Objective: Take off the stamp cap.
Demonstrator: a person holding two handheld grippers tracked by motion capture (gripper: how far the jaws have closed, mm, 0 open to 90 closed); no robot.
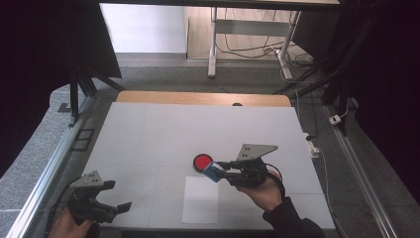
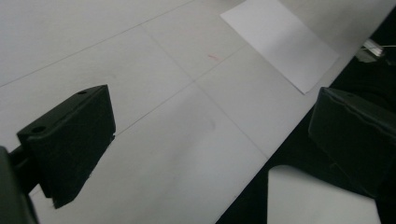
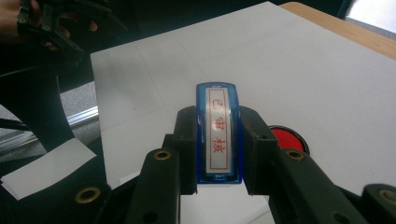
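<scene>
High view, right gripper: the right gripper was clamped on a blue stamp, held just above the table, right beside the red ink pad and near the top edge of the white paper sheet.

High view, left gripper: the left gripper sat low at the near left corner, well apart from everything else, jaws parted and holding nothing.

Left gripper view: both black jaws stood wide over bare table, with a corner of the paper off at the top right. Definitely let go.

Right gripper view: the stamp was squeezed between the two jaws, its label with red characters facing the camera, and the ink pad peeked out behind the right-hand jaw.

Risk, tilt: I'd guess the stamp could come down crooked on the paper, since it sat at an angle in the grip, so you'd get a half print.

Risk, sliding sheet: nothing pinned the paper, and the free gripper was far off, so it could drag or lift with the stamp.

Risk, slip: smooth plastic sides might twist in the jaws under a hard press.
</scene>
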